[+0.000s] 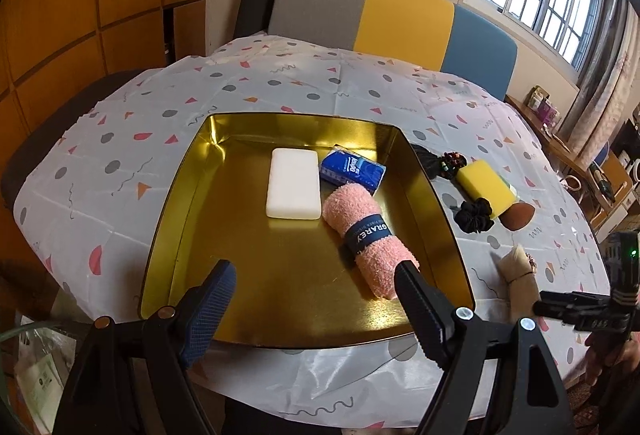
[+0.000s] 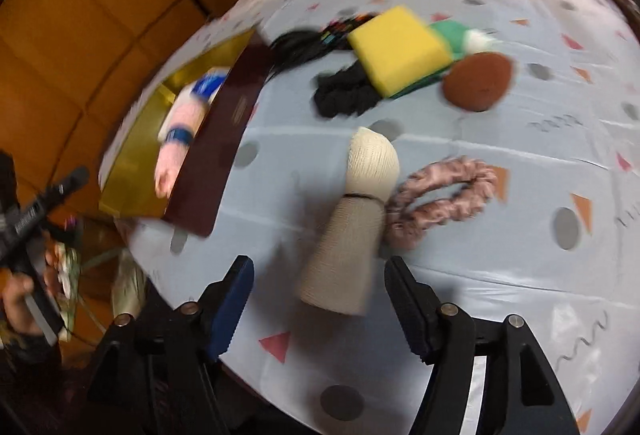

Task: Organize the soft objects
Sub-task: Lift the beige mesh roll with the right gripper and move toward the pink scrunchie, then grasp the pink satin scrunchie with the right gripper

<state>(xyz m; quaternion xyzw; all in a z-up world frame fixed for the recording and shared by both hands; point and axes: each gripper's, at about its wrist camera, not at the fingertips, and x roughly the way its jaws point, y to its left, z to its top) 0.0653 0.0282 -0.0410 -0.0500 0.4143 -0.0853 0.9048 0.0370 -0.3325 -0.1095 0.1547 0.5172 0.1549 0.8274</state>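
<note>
- Gold tin tray [image 1: 192, 203] sits on your counter [image 1: 120, 139], and it holds three soft things: a white sponge [image 1: 294, 184], a blue tissue pack [image 1: 353, 171] and a pink towel roll [image 1: 370, 241] with a dark band.
- Your left gripper [image 1: 316, 281] hangs over the tray's near edge, jaws spread wide and holding nothing — the right-hand finger's tip overlaps the towel's near end, though you cannot tell whether it touches.
- Your right gripper [image 2: 320, 299] is over the counter right of the tray, jaws spread, with the cream sock roll [image 2: 352, 219] lying between them; the view is blurred, so contact is unclear.
- Just beside the sock lies a pink scrunchie [image 2: 444, 199], touching its right side.
- Farther back on the cloth you have a yellow sponge [image 2: 398, 47] with a green underside, a black scrunchie [image 2: 344, 95] partly under it, a brown puff [image 2: 478, 81] to its right and a dark beaded bundle [image 1: 440, 163] near the tray's far corner.
- All of these lie outside the tray.
</note>
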